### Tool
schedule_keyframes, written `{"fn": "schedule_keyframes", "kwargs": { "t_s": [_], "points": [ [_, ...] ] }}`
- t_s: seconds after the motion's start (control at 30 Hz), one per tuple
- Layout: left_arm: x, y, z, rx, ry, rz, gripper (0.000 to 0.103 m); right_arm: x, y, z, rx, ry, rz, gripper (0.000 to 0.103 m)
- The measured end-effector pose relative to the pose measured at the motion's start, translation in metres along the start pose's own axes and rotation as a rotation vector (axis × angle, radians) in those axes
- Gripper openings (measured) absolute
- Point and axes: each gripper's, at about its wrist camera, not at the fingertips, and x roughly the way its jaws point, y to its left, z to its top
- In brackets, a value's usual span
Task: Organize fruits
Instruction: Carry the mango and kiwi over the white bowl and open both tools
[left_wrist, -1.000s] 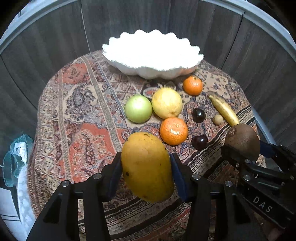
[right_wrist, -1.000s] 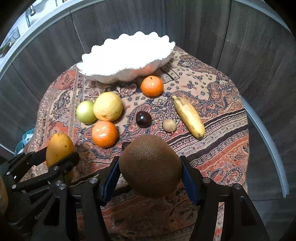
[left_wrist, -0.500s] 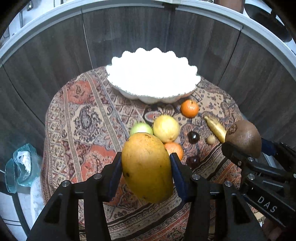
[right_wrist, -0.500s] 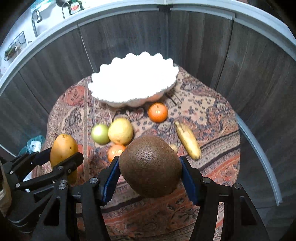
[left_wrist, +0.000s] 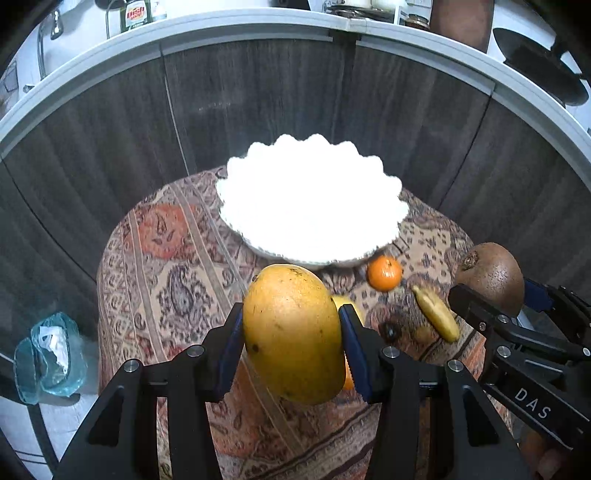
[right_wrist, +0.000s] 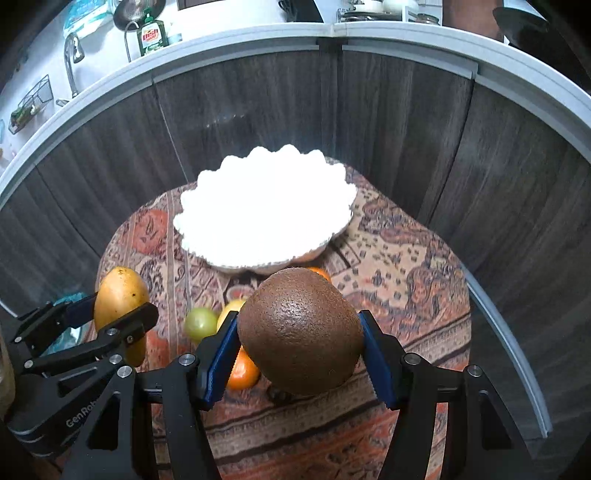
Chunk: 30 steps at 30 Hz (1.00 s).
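One white scalloped bowl (left_wrist: 310, 206), contents lost in glare

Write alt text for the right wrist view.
The right gripper holds a brown kiwi above a patterned tablecloth, facing a white scalloped bowl. At left, the left gripper holds a yellow mango. A green fruit, a yellow fruit and oranges lie partly hidden behind the kiwi.

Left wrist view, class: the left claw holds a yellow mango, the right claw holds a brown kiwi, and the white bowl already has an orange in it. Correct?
One error. The orange lies on the patterned cloth beside the white bowl, as the left wrist view shows. The left claw does hold the mango; the right claw holds the kiwi.
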Motion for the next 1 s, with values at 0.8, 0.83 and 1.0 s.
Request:
{"fn": "schedule_keyframes", "kwargs": {
  "t_s": [0.8,0.83,1.0],
  "points": [
    [0.081,0.033,0.100,0.001,-0.049,-0.009,0.049,0.084,-0.007,0.089,0.023,-0.022,-0.044,0.063],
    [0.085,0.033,0.102,0.000,-0.046,-0.011,0.049,0.088,-0.007,0.091,0.025,-0.017,-0.043,0.063],
    [0.114,0.040,0.110,-0.003,-0.030,-0.004,0.049,0.114,-0.005,0.099,0.030,0.008,-0.050,0.063]
  ]
}}
